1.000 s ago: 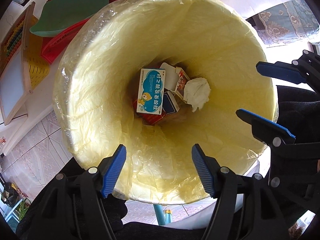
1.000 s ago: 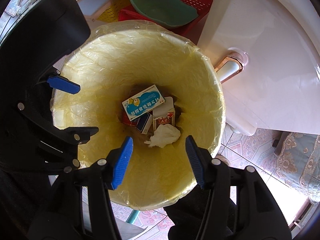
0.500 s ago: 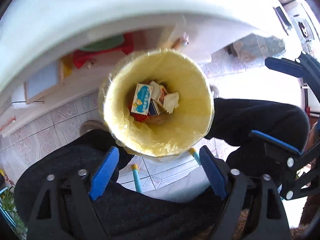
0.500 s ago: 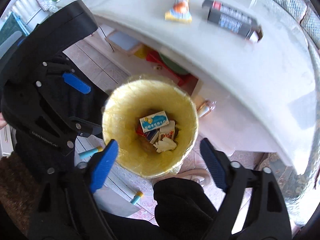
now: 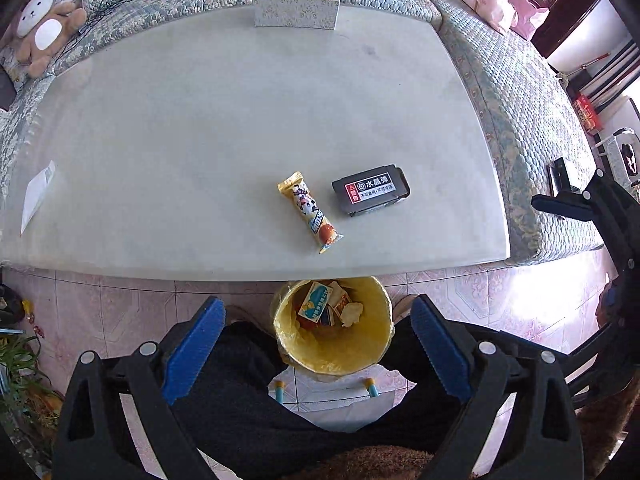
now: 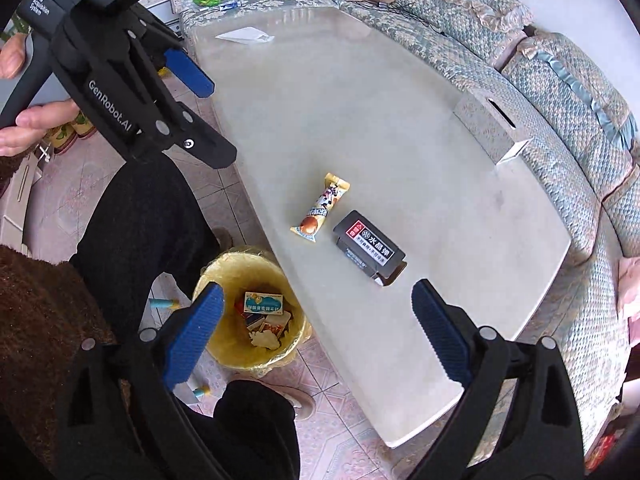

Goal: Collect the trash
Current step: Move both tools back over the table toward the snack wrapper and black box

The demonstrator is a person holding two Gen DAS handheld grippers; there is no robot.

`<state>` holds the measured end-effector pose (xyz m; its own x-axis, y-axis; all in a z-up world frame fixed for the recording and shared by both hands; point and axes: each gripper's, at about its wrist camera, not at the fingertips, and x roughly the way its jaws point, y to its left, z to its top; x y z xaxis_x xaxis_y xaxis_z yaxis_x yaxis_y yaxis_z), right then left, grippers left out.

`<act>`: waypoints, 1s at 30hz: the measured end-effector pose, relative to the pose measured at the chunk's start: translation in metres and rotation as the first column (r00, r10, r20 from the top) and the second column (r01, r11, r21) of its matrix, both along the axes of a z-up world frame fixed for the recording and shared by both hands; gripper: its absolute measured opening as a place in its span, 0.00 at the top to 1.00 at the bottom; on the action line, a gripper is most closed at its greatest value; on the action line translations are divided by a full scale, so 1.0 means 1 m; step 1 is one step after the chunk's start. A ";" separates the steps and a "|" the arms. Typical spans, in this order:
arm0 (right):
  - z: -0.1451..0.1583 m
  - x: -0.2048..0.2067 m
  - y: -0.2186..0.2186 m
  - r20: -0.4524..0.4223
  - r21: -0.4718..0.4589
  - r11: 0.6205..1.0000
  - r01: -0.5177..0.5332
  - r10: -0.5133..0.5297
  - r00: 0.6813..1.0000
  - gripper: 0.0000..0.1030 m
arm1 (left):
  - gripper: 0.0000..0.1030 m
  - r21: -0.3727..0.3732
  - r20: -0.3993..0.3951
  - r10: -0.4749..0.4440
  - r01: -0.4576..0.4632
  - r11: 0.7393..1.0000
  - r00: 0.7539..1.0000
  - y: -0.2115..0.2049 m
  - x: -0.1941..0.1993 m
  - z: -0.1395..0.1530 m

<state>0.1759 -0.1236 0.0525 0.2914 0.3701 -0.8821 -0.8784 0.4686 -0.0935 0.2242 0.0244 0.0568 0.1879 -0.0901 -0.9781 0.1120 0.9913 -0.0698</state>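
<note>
Left gripper (image 5: 316, 354) fingers stand wide apart w/ nothing between them; its jaws have just been opening. Right gripper (image 6: 316, 334) is likewise spread and empty, its jaws also just opened. Both point steeply down, high above the scene.

Below and between the left fingers sits a yellow-lined bin (image 5: 334, 354) on the tiled floor, tucked against the near edge of the surface (image 5: 200, 120) and between the person's dark-trousered legs (probably so drops are short). Inside: a blue-and-white box (image 5: 315, 301), smaller cartons and a crumpled tissue (image 5: 352, 313).

Two pieces of trash remain on the surface, near its front edge. A yellow snack wrapper (image 5: 310, 211) lies flat, its long axis running diagonally, one crimped end toward the bin. Just beside it, not touching, a black box (image 5: 370, 194) lies label-up, long axis roughly along the surface edge; in the right view one end flap hangs open.

Farther out: a tissue box (image 5: 296, 6), a folded paper (image 5: 38, 194), a sofa (image 5: 520, 92) w/ a plush bear (image 5: 40, 26).
</note>
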 end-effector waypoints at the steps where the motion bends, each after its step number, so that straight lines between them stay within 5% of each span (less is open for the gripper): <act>1: 0.003 0.005 0.001 0.005 0.000 1.000 -0.013 0.013 1.000 0.10 | 0.11 0.021 0.010 -0.004 0.004 1.000 1.000 -0.003 0.004 0.003; 11: -0.007 0.053 0.011 0.002 -0.049 0.991 -0.126 0.126 0.992 0.10 | 0.11 0.055 -0.049 0.044 -0.041 0.998 0.998 -0.013 0.059 -0.027; 30: -0.106 0.097 0.039 -0.150 -0.136 0.959 -0.250 0.229 0.962 0.10 | 0.11 0.011 -0.208 0.205 -0.208 0.978 0.956 0.010 0.119 -0.143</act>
<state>0.2725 -0.0843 -0.0533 0.0886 0.2729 -0.9580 -0.9724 0.2322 -0.0238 0.3430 0.0341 -0.0861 -0.0028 -0.0820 -0.9966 -0.1133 0.9902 -0.0812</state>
